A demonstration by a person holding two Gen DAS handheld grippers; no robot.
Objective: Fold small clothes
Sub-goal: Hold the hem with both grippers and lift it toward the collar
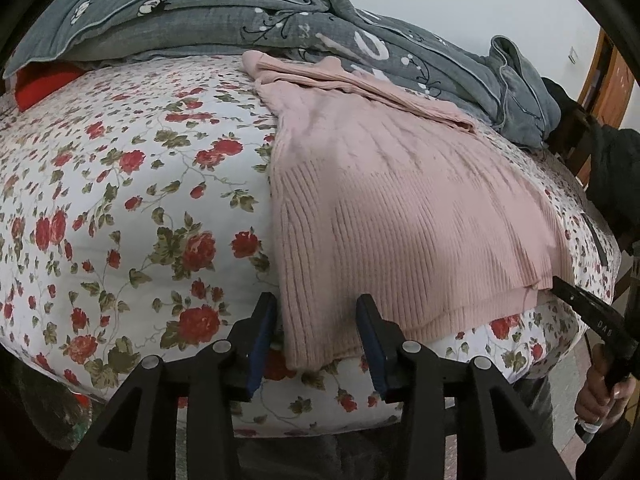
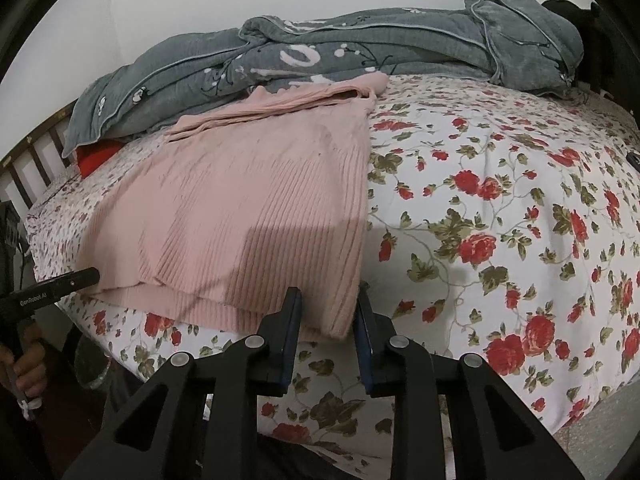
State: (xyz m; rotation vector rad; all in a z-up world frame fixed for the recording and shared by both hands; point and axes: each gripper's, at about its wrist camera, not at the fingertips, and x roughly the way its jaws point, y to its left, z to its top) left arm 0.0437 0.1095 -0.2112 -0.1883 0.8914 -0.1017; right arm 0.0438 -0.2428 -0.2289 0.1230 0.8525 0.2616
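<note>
A pink ribbed knit sweater lies flat on the floral bedsheet, its hem at the near bed edge and its sleeves folded across the top. My left gripper is open, its jaws on either side of the sweater's near left hem corner. My right gripper is open, its jaws on either side of the near right hem corner of the sweater. The right gripper also shows in the left wrist view and the left gripper in the right wrist view, each at its hem corner.
A grey quilt is bunched along the far side of the bed, also in the right wrist view. A red item sticks out under it. The floral sheet spreads left of the sweater, and right of it in the right wrist view.
</note>
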